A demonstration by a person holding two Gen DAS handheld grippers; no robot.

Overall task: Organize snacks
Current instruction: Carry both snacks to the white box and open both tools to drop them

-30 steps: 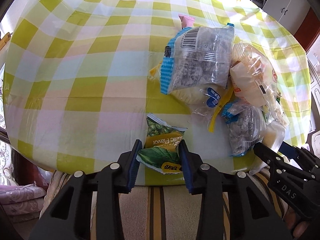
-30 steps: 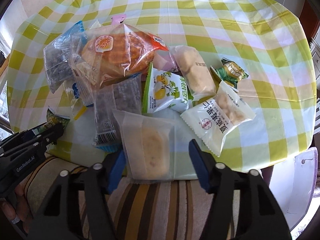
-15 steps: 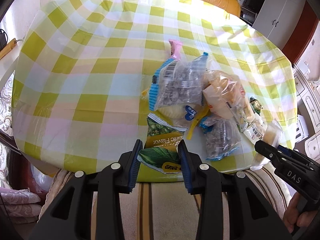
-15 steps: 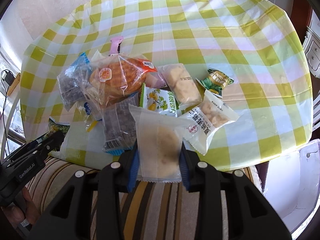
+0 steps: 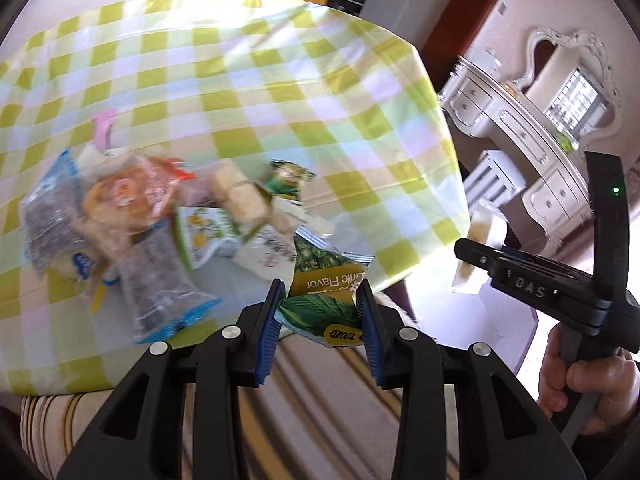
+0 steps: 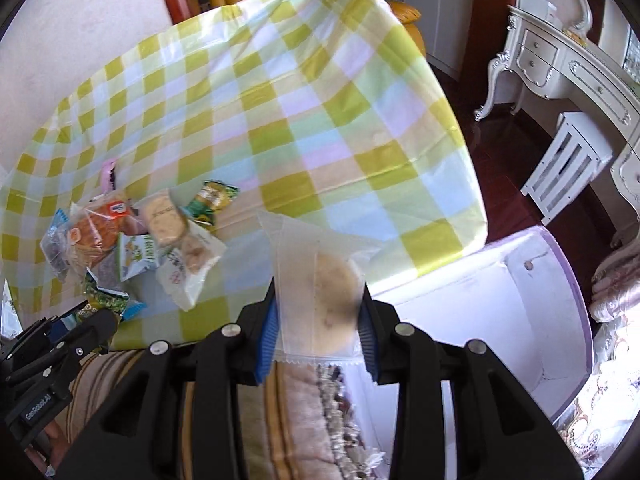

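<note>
Two packets are lifted near the counter (image 6: 360, 128) edge: the left hand-held gripper (image 5: 320, 312) clamps a green snack bag (image 5: 320, 300), the right hand-held gripper (image 6: 318, 320) clamps a clear-wrapped pastry (image 6: 320, 280); other snacks (image 6: 132, 240) lie on the counter.

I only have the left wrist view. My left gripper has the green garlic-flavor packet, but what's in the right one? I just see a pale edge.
Observer: The right gripper is shut on a clear-wrapped round pastry, pinched at both sides.
Operator: Is anything beneath it to drop into?
Observer: Yes, a white bin with a purple rim stands off the table's right edge, partly below the pastry.
Operator: Any other green packet left on the table?
Observer: One small green packet lies at the far side of the snack pile, clear of the others.
</note>
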